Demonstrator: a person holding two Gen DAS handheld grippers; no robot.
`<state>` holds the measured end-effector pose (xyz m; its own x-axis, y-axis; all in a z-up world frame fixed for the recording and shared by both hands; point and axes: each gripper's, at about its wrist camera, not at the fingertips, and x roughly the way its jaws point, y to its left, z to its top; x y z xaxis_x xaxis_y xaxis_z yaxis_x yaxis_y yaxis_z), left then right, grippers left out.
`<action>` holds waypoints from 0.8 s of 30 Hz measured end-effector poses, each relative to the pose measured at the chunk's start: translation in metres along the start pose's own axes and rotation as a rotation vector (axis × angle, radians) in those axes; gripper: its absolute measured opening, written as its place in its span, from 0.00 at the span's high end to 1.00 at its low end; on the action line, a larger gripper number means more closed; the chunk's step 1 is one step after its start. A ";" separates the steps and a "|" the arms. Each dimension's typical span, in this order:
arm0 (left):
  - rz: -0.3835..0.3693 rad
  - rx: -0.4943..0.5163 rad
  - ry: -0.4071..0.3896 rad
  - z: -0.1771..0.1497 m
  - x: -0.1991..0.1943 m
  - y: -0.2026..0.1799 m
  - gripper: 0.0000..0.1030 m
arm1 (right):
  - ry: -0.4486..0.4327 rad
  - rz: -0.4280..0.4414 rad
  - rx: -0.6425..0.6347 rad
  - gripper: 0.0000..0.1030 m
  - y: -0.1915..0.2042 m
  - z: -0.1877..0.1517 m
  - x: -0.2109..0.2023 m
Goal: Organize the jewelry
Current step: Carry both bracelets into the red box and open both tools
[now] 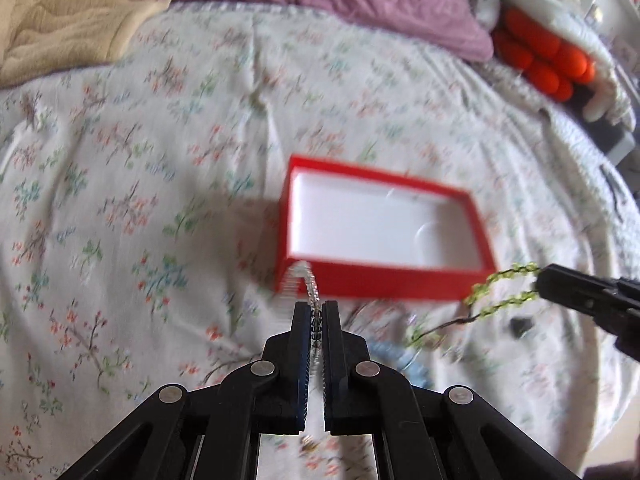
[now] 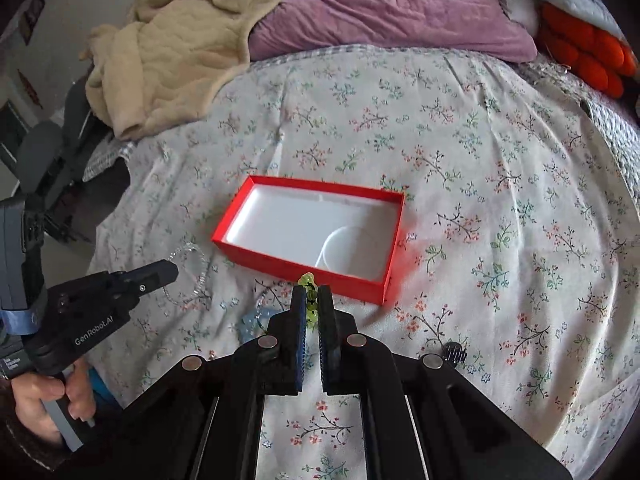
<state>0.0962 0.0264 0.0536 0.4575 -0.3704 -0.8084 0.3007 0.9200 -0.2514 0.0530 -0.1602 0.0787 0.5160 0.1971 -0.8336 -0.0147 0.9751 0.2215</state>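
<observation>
Open red rectangular cardboard box with white lining [image 2: 308, 236]: rests on the floral-print bedsheet [image 2: 500, 208], holding only a thin pale ring-shaped item (identity unclear). Left gripper [image 1: 316, 312]: jaws clamped on a clear, silvery beaded chain [image 1: 308, 280], lifted just before the box's near wall. Right gripper [image 2: 312, 296]: jaws clamped on a lime-green beaded strand [image 1: 500, 292], likewise raised beside the box. Purple pillow [image 2: 392, 4] and beige quilted blanket [image 2: 168, 52] lie beyond.

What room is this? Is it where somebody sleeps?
Most likely a bedroom: a bed with a flowery sheet, a purple pillow and a rumpled beige blanket.
</observation>
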 end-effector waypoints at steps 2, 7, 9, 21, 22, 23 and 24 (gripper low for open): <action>-0.020 -0.006 -0.016 0.007 -0.002 -0.006 1.00 | -0.027 -0.003 0.011 0.95 0.001 0.008 -0.006; -0.078 -0.025 -0.046 0.030 0.002 -0.021 1.00 | -0.107 0.009 0.030 0.95 0.006 0.027 -0.020; -0.104 -0.038 -0.053 0.037 0.005 -0.025 1.00 | -0.137 0.020 0.031 0.95 0.009 0.034 -0.025; -0.026 -0.081 0.003 0.047 0.067 -0.009 1.00 | -0.050 0.021 0.111 0.94 -0.010 0.049 0.041; -0.011 -0.075 0.011 0.046 0.070 -0.008 1.00 | -0.031 0.007 0.116 0.94 -0.013 0.048 0.050; 0.012 -0.063 0.017 0.045 0.073 -0.009 1.00 | -0.014 -0.006 0.122 0.94 -0.017 0.047 0.058; 0.029 -0.051 0.019 0.045 0.074 -0.009 1.00 | -0.003 -0.016 0.127 0.94 -0.020 0.045 0.064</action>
<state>0.1645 -0.0153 0.0202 0.4498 -0.3412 -0.8254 0.2445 0.9359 -0.2536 0.1250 -0.1722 0.0440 0.5180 0.1807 -0.8360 0.1020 0.9574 0.2702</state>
